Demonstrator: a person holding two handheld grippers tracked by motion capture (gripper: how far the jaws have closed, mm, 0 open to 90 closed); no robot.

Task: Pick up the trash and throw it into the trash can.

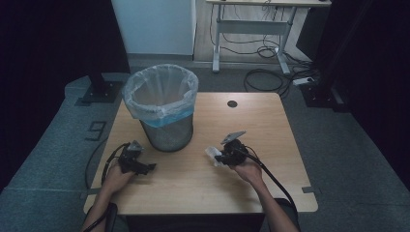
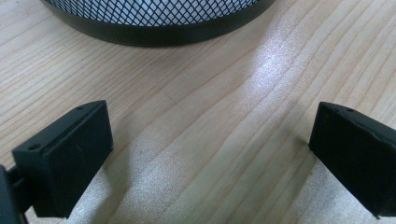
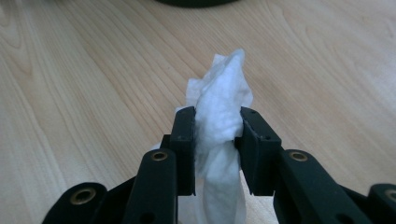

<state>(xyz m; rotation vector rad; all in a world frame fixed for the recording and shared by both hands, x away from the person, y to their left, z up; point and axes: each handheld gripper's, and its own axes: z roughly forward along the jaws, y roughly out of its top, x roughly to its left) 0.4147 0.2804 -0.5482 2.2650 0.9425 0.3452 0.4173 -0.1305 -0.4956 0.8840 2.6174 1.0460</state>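
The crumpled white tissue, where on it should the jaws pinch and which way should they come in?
Pinch the tissue across its bunched middle, as the right gripper does now, jaws closed on either flank. It is a soft, upright wad that narrows there, so coming in low along the table likely gives a firm hold.

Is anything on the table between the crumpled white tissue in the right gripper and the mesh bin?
Nothing visible. The right gripper is shut on the crumpled white tissue, and bare light wooden table lies between it and the black mesh wastebasket with a clear liner. The left gripper sits open off to the bin's other side.
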